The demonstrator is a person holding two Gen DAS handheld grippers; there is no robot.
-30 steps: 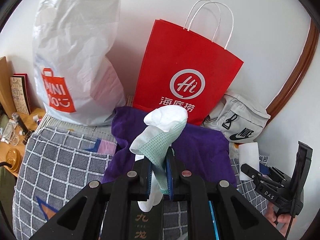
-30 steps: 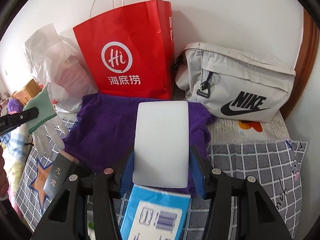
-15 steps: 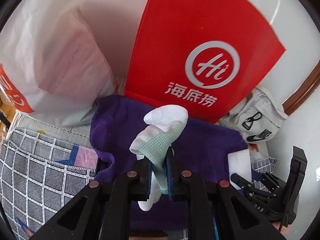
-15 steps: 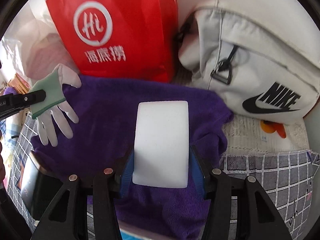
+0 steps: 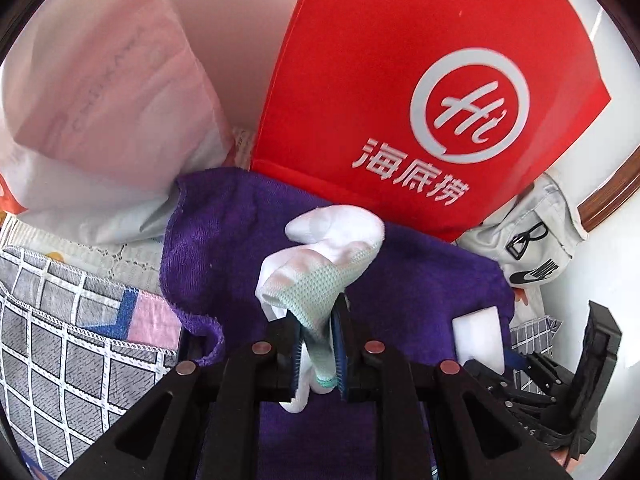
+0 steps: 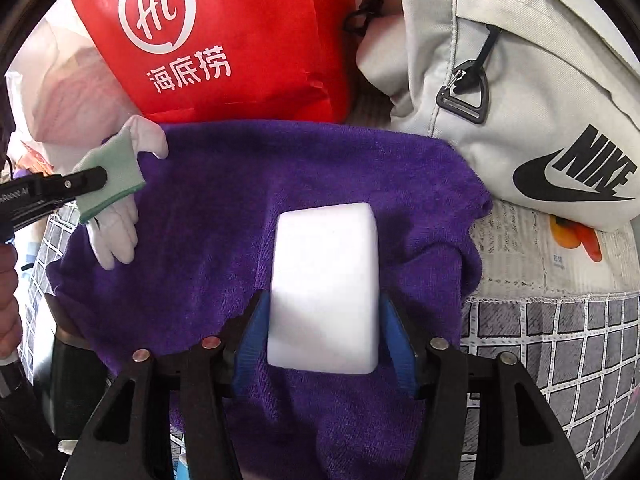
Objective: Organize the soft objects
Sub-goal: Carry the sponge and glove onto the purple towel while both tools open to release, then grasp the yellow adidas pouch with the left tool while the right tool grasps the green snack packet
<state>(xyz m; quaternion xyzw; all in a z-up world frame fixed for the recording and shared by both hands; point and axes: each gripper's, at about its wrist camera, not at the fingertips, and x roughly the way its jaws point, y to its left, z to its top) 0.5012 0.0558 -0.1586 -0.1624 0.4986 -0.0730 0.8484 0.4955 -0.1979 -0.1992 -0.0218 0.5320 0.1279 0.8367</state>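
- Firstly, left wrist view: one left gripper point(image 5: 318, 350), fingers closed on one white-and-mint glove point(image 5: 320, 268) above one purple towel point(image 5: 224, 248); one red paper bag point(image 5: 420, 80) lettered "Hi 海底捞"; checked bedding point(image 5: 72, 344).
- Right wrist view: one right gripper point(image 6: 324, 332), fingers clamped on one white sponge point(image 6: 324, 280) over the towel; one grey pouch point(image 6: 520, 80) marked "NIKE".

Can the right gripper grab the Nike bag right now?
Probably not yet. The right gripper is shut on the white sponge, so it has no free grip, though nothing blocks the way to the grey Nike bag.
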